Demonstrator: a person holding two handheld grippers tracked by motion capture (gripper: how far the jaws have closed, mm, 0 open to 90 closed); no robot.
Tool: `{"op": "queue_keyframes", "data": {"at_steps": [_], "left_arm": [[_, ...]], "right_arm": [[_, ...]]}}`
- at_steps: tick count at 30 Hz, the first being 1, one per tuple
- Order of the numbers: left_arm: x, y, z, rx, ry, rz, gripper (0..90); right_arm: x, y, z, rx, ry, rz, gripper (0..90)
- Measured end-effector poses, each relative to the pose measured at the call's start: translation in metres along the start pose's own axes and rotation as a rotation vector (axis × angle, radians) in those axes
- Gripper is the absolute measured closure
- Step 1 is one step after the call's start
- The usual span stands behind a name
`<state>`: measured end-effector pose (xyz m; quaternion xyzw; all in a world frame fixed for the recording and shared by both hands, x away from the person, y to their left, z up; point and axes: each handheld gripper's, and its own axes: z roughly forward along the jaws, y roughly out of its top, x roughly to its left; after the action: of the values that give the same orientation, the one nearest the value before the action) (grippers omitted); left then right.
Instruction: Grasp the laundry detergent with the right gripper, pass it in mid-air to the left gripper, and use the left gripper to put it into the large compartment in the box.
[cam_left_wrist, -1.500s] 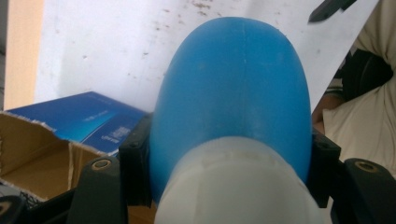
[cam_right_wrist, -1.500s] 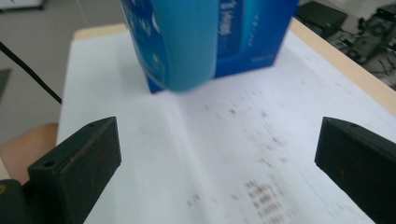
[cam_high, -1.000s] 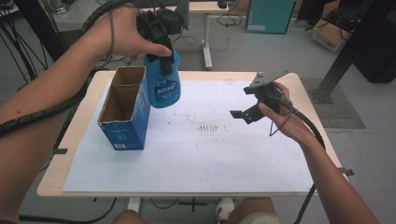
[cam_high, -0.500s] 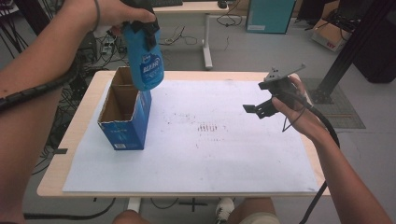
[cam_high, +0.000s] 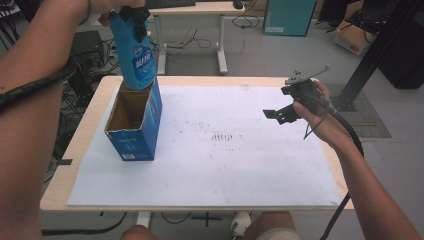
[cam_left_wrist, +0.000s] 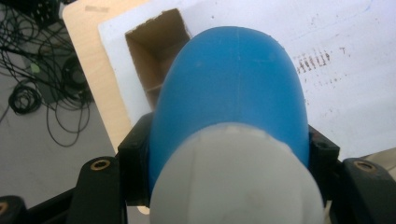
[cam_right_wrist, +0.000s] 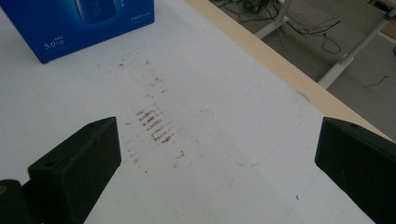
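A blue bottle (cam_high: 136, 50) with a white cap end is gripped by the left tool (cam_high: 131, 14) and held upright in the air, directly above the open top of a blue cardboard box (cam_high: 135, 122). In the high view the bottle's base sits just at the box's back rim; whether it touches the rim cannot be told. In the left gripper view the bottle (cam_left_wrist: 233, 102) is seen clamped between the two black jaws of the left tool (cam_left_wrist: 229, 154), pads pressed on both sides, with the brown inside of the box (cam_left_wrist: 156, 51) below.

The box stands upright on a white paper sheet (cam_high: 240, 165) that covers most of the wooden bench (cam_high: 85, 135), at the sheet's left part. Brown smudge marks (cam_high: 220, 136) are seen near the sheet's middle.

The right tool (cam_high: 282, 112) is held above the right part of the bench, well apart from box and bottle. In the right gripper view its jaws are spread wide with nothing between them, over the smudged sheet (cam_right_wrist: 210, 107); the box's blue side (cam_right_wrist: 79, 28) is seen at top left.
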<state>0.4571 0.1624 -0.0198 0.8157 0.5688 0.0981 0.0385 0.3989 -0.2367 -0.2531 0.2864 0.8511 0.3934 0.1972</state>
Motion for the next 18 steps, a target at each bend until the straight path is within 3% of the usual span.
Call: {"op": "queue_keyframes", "data": {"at_steps": [7, 18], "left_arm": [[0.008, 0.000, -0.003, -0.004, -0.001, -0.053, 37.1], [0.024, -0.001, -0.005, 0.001, 0.025, -0.197, 37.1]], "right_arm": [[-0.002, 0.000, -0.003, 0.017, -0.007, 0.038, 0.2], [-0.007, -0.004, -0.006, 0.053, -0.030, 0.057, 0.2]]}}
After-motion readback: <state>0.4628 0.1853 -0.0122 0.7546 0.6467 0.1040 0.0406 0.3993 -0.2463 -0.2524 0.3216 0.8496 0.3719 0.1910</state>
